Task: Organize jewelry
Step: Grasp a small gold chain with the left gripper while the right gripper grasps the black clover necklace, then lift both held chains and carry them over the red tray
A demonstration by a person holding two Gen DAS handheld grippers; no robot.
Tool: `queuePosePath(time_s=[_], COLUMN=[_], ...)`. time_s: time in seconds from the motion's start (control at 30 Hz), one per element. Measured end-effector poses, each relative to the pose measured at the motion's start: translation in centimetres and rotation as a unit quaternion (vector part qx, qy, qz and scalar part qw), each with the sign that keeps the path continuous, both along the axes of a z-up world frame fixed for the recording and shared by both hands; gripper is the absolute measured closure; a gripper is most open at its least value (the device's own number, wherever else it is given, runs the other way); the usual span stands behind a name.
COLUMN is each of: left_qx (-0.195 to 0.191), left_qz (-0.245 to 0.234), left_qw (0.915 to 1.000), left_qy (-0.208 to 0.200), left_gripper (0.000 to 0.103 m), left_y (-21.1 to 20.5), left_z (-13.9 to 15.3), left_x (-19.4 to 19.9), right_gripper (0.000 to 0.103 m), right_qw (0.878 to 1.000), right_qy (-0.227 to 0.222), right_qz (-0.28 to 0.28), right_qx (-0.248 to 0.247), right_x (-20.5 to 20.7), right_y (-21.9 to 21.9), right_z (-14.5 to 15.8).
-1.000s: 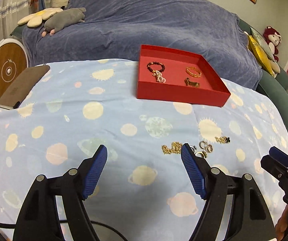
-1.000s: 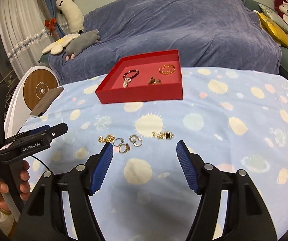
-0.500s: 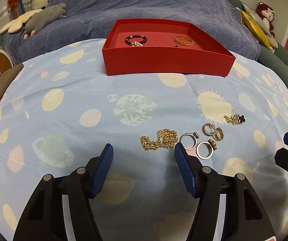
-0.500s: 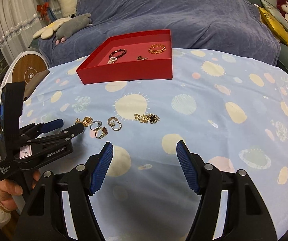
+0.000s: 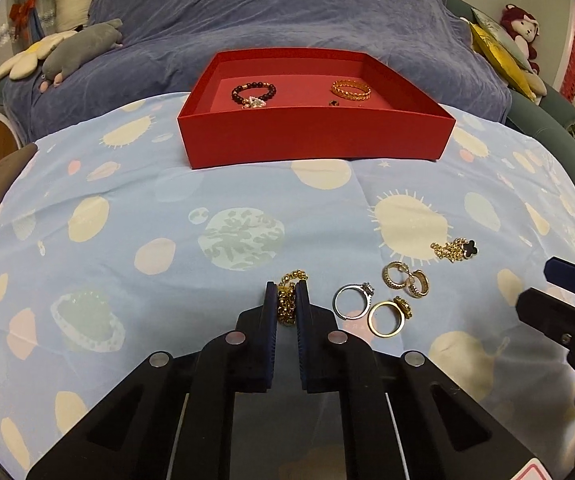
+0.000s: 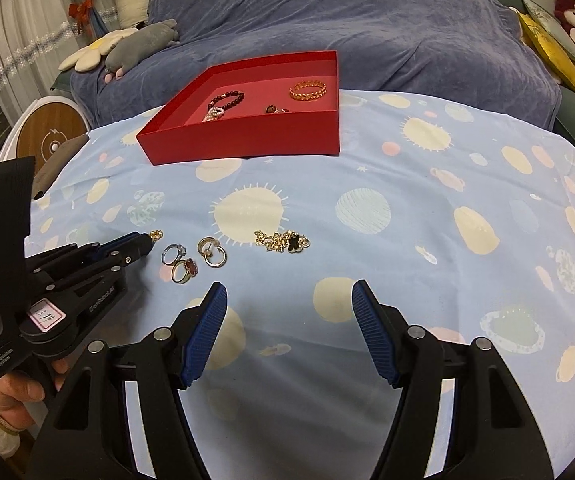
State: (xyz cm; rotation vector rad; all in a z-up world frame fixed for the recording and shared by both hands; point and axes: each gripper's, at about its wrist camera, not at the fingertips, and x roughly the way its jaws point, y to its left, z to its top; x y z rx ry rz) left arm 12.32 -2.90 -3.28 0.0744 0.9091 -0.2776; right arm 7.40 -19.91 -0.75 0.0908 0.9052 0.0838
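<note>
Left wrist view: on the planet-print cloth (image 5: 127, 184), the red tray (image 5: 315, 148) already holds a beaded bracelet (image 5: 253, 93) and gold bangle (image 5: 350, 91). The left gripper (image 5: 286, 300) has just closed, clenching the gold chain (image 5: 287, 300) on the cloth beside the loose rings (image 5: 367, 306). The right gripper (image 6: 289, 330) waits spread, empty. Likely next: lift the chain cleanly and carry it over the tray wall.
</note>
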Motion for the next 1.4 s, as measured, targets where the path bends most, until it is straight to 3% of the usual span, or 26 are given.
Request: queuePosePath(time_s=[0.23, 0.53, 0.63, 0.73, 0.87, 0.97, 1.13, 1.23, 1.33, 1.4], left_qx=[-0.027, -0.053, -0.051, -0.052, -0.055, -0.056, -0.056, -0.054, -0.054, -0.054], left_qz=[-0.004, 0.008, 0.014, 0.018, 0.019, 0.021, 0.023, 0.021, 0.017, 0.016], left_qw=[0.9996, 0.9986, 0.9986, 0.9985, 0.9983, 0.9982, 0.9981, 0.9983, 0.9984, 0.9984], left_qy=[-0.005, -0.004, -0.001, 0.0, -0.002, -0.001, 0.001, -0.003, -0.004, -0.003], left_gripper=[0.097, 0.097, 0.097, 0.097, 0.096, 0.096, 0.096, 0.096, 0.096, 0.096], left_y=[1.5, 4.2, 5.0, 5.8, 6.3, 6.4, 6.5, 6.5, 6.1, 5.9], left_z=[2.1, 3.1, 3.0, 3.0, 3.2, 3.2, 3.2, 3.2, 3.2, 3.2], left_x=[-0.7, -1.1, -1.1, -1.2, -1.4, -1.4, -1.5, -1.6, -1.7, -1.6], right_gripper=[0.06, 0.061, 0.071, 0.073, 0.089, 0.093, 0.092, 0.081, 0.08, 0.086], right_qw=[1.0, 1.0, 0.999, 0.999, 0.999, 0.999, 1.0, 1.0, 1.0, 1.0], right_qy=[0.019, 0.021, 0.028, 0.025, 0.025, 0.023, 0.026, 0.024, 0.023, 0.022], right_qz=[0.002, 0.004, 0.006, 0.006, 0.01, 0.009, 0.004, 0.001, 0.006, 0.006], right_qx=[0.011, -0.005, -0.014, -0.023, -0.027, -0.029, -0.014, -0.009, -0.015, -0.014], right_x=[2.0, 4.2, 4.6, 4.8, 5.0, 5.1, 5.2, 5.3, 5.5, 5.6], right_y=[0.1, 1.0, 1.3, 1.8, 2.1, 2.0, 1.6, 1.5, 1.8, 1.9], right_z=[-1.5, -2.4, -3.0, -3.1, -3.1, -3.2, -3.1, -3.1, -3.1, -3.1])
